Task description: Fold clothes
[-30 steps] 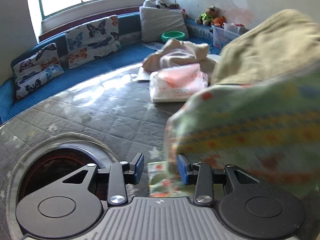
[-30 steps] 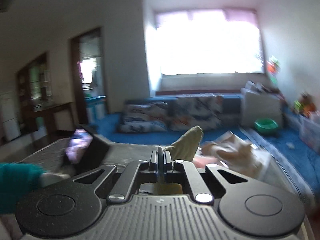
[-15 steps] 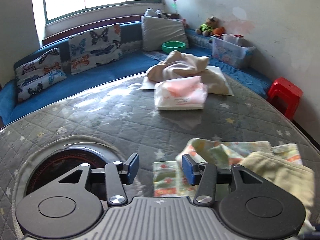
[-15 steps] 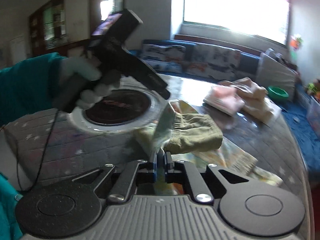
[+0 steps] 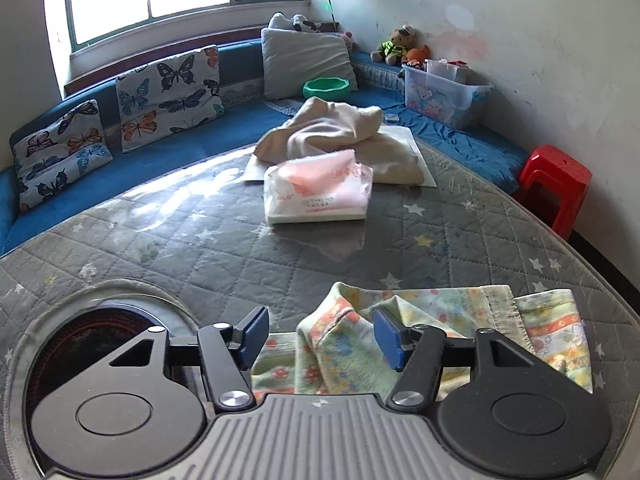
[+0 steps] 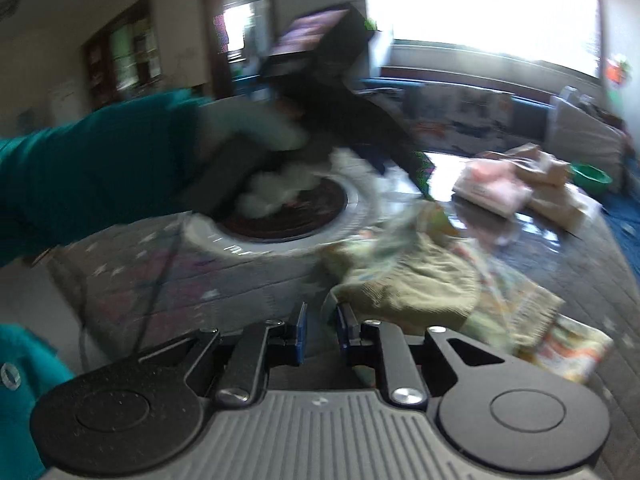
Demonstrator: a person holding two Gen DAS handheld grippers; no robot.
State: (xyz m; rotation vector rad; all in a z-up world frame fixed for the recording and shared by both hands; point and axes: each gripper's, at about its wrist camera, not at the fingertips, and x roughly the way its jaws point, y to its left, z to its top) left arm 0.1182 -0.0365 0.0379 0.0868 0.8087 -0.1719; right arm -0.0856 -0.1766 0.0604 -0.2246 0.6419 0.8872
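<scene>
The flowered garment (image 5: pixel 420 340) lies low on the quilted grey surface (image 5: pixel 280 248), right in front of me, with its olive-lined part (image 6: pixel 420 288) turned over on top in the right wrist view. My judgement is that I am at the letting-go end of one fold: my left gripper (image 5: pixel 320 340) has its jaws opening, a ridge of the printed cloth rising between the blue pads but neither pad pressing on it; my right gripper (image 6: pixel 320 330) has its jaws opening too, only a narrow gap so far, and I see no cloth caught in it, though that view is blurred. The garment is bunched, not yet a neat packet. Next I would need to draw both jaws clear without dragging the cloth, then pick a fresh edge, likely the loose side near the round black burner (image 5: pixel 88 340), and carry it across evenly. The pink packet (image 5: pixel 320 194) and beige heap (image 5: pixel 340 132) sit well apart, beyond.
</scene>
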